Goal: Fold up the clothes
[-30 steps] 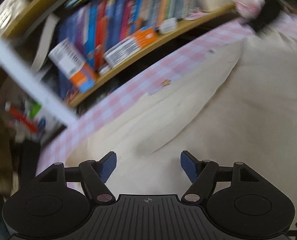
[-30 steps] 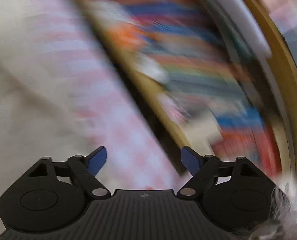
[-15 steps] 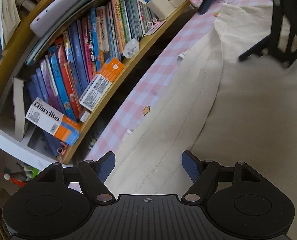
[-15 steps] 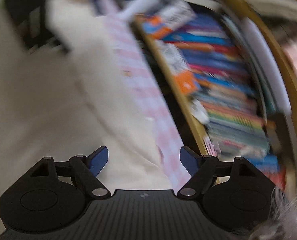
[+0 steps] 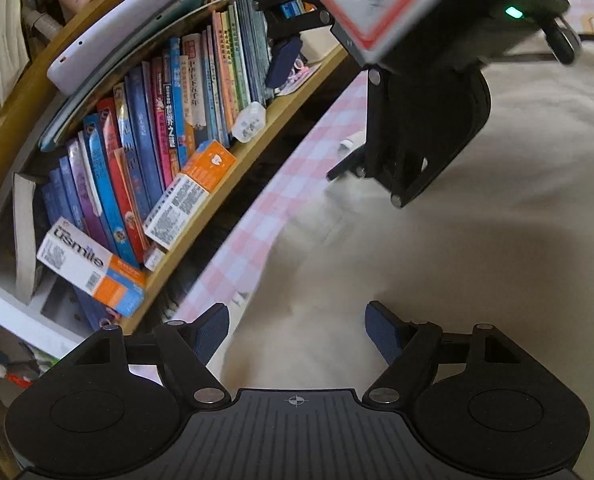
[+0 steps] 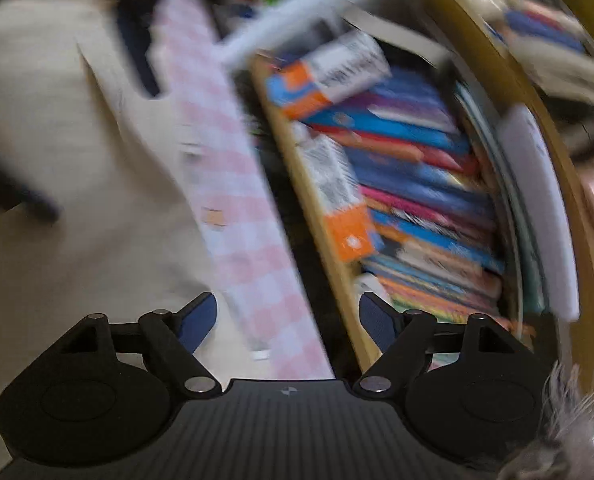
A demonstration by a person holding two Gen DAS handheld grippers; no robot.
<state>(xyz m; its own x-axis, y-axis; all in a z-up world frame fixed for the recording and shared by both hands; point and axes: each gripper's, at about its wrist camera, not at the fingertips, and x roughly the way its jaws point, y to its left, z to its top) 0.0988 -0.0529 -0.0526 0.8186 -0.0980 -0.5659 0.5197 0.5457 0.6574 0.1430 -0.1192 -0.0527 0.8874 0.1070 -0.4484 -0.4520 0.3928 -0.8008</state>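
A cream garment (image 5: 477,216) lies spread on a pink checked tablecloth (image 5: 257,232). My left gripper (image 5: 297,330) is open and empty, low over the garment's edge near the cloth. The right gripper's black body (image 5: 417,92) hangs over the garment ahead of it in the left wrist view. In the blurred right wrist view my right gripper (image 6: 288,318) is open and empty, above the tablecloth (image 6: 237,208) beside the garment's edge (image 6: 77,160). The other gripper shows dark at the top left (image 6: 137,48).
A curved wooden bookshelf (image 5: 201,216) full of upright books (image 5: 169,120) runs along the table's far edge, with boxes (image 5: 89,268) lying on it. The shelf (image 6: 317,220) fills the right of the right wrist view.
The right gripper has swung in close ahead of my left one, over the garment. Both grippers have shifted along the garment's shelf-side edge. Both stay open.
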